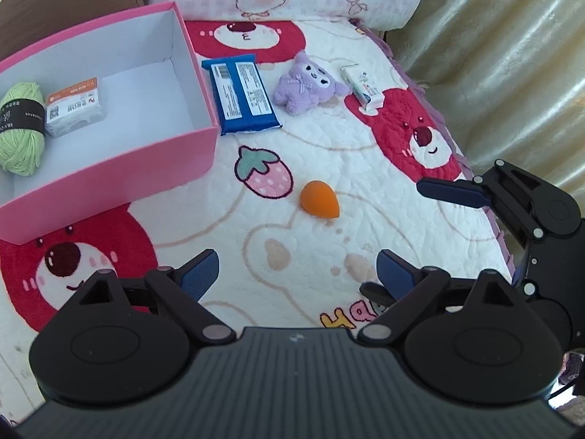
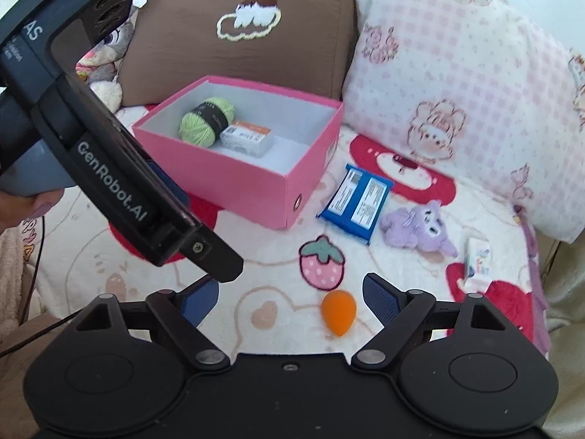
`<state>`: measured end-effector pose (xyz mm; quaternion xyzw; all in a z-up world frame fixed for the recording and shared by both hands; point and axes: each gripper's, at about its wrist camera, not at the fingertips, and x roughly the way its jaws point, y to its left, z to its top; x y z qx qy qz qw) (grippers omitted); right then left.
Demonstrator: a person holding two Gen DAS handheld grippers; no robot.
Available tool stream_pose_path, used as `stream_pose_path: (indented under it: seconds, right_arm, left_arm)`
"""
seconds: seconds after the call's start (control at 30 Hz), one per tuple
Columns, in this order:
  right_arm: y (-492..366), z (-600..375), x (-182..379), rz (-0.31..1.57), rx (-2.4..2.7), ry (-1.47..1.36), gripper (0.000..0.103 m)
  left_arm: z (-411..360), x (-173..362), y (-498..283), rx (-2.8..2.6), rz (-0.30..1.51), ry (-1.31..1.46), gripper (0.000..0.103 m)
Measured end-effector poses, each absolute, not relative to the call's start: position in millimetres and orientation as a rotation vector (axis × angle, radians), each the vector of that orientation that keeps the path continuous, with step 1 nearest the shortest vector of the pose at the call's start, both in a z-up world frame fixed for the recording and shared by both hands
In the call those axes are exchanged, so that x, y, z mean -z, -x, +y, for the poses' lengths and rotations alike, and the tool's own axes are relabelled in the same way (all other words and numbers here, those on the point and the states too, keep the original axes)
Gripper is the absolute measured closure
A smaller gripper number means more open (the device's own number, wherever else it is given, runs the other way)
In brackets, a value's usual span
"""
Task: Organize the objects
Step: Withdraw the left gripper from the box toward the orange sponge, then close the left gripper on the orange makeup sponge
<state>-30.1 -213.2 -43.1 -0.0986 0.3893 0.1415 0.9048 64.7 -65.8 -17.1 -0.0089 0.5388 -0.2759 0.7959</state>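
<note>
An orange egg-shaped sponge point(image 1: 320, 197) point(image 2: 338, 311) lies on the quilt. My left gripper point(image 1: 298, 270) is open and empty, a little short of the sponge. My right gripper point(image 2: 290, 292) is also open; the sponge sits low between its fingertips, near the right one, and no pad touches it. The pink box point(image 1: 109, 183) point(image 2: 256, 190) holds green yarn point(image 1: 20, 128) point(image 2: 206, 120) and a small orange-white carton point(image 1: 76, 106) point(image 2: 246, 139). On the quilt beyond it lie a blue packet point(image 1: 241, 95) point(image 2: 356, 201), a purple plush point(image 1: 307, 84) point(image 2: 416, 230) and a small white carton point(image 1: 363, 84) point(image 2: 477, 259).
The black housing point(image 2: 128, 183) of the left tool crosses the left of the right wrist view, with a hand point(image 2: 22, 208) on its handle. A brown pillow point(image 2: 237, 29) and a pink checked pillow point(image 2: 457, 91) line the back. A pale curtain point(image 1: 512, 73) hangs past the quilt's right edge.
</note>
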Motion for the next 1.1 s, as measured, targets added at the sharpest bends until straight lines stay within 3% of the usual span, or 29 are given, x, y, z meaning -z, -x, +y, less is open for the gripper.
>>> stream_pose_path:
  seconds: [0.4, 0.77, 1.1]
  right_arm:
    - [16, -212, 81, 0.867, -0.242, 0.237, 0.016]
    - [-1, -219, 104, 0.870, -0.195, 0.145, 0.016]
    - [-29, -230, 142, 0.922, -0.138, 0.145, 0.024]
  left_arm:
    - [-90, 66, -78, 0.625, 1.191, 0.045, 0.012]
    - [-96, 95, -81, 0.607, 1.095, 0.080, 0.013]
    - [-109, 125, -101, 0.578, 1.099, 0.204, 0.016]
